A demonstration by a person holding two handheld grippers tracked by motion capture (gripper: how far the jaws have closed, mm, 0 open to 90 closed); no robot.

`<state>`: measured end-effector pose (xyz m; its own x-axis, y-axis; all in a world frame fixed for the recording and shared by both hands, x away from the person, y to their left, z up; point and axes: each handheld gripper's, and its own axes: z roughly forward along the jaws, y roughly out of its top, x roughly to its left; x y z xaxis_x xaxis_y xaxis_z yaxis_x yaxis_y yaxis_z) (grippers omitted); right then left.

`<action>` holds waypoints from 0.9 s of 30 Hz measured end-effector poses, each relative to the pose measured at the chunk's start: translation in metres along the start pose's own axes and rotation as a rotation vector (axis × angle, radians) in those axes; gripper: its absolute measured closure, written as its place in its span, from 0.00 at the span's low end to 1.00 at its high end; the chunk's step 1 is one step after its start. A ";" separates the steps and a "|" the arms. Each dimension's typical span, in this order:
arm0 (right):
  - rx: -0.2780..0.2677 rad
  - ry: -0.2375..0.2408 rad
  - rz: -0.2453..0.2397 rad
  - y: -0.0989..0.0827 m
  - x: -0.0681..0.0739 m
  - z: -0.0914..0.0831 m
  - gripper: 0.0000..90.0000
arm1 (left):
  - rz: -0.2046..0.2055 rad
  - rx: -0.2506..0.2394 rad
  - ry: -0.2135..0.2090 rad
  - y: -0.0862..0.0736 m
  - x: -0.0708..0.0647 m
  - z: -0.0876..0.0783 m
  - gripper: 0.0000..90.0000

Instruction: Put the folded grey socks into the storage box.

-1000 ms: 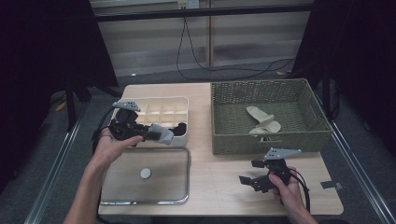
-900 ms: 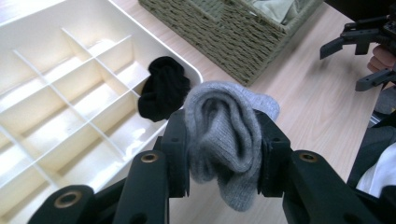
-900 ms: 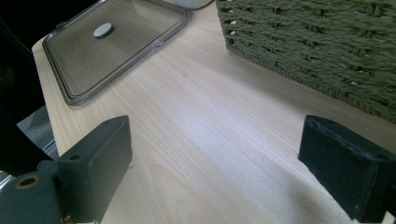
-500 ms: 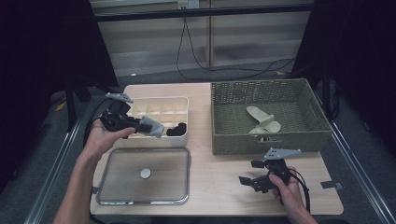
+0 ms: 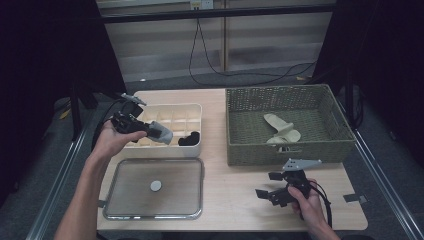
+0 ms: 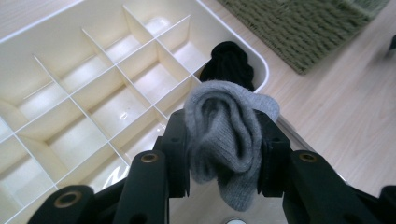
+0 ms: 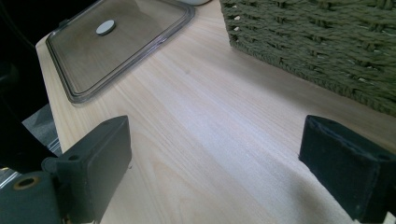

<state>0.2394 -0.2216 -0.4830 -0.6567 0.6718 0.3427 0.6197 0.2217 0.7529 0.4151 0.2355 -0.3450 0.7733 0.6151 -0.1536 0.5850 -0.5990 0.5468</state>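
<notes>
left tool (image 5: 159, 133) raised, jaws clamped; right tool (image 5: 272, 186) low, jaws wide apart.

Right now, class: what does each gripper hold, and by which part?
The left gripper clamps a rolled grey sock across its middle, above the divided box. The right gripper is open, holding nothing.

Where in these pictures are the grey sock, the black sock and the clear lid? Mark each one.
grey sock (image 6: 224, 135), left gripper view, on the folded middle pinched between the tool's jaws.
black sock (image 6: 229, 63), left gripper view, on its bundled top in the corner compartment.
clear lid (image 5: 135, 187), high view, on its flat pane left of the knob.
</notes>
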 end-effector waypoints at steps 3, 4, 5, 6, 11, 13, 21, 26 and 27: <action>0.003 0.001 -0.002 0.000 0.000 0.001 0.10 | 0.004 0.024 0.000 0.002 0.002 0.007 0.70; 0.005 0.002 -0.003 0.000 0.000 0.001 0.10 | 0.011 0.033 -0.002 0.003 0.003 0.009 0.70; 0.005 0.000 -0.004 0.000 0.000 0.001 0.10 | -0.005 0.033 -0.002 0.005 0.005 0.013 0.70; 0.005 0.000 -0.004 0.000 0.000 0.001 0.10 | -0.005 0.033 -0.002 0.005 0.005 0.013 0.70; 0.008 0.001 -0.003 0.000 0.000 0.002 0.09 | -0.020 0.051 0.011 0.006 0.010 0.023 0.70; 0.013 0.003 0.005 0.000 0.000 0.001 0.09 | -0.019 0.072 0.014 0.007 0.012 0.027 0.70; 0.015 0.006 -0.001 0.000 0.000 0.003 0.09 | -0.020 0.095 0.036 0.010 0.013 0.042 0.70; 0.013 0.005 -0.002 0.000 0.001 0.002 0.09 | -0.037 0.118 0.039 0.012 0.016 0.054 0.70; 0.013 0.006 -0.002 0.000 0.001 0.002 0.09 | -0.037 0.127 0.044 0.013 0.017 0.059 0.71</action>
<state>0.2396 -0.2194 -0.4844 -0.6606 0.6671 0.3445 0.6239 0.2325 0.7461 0.4503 0.2084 -0.3888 0.7407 0.6584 -0.1338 0.6414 -0.6337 0.4326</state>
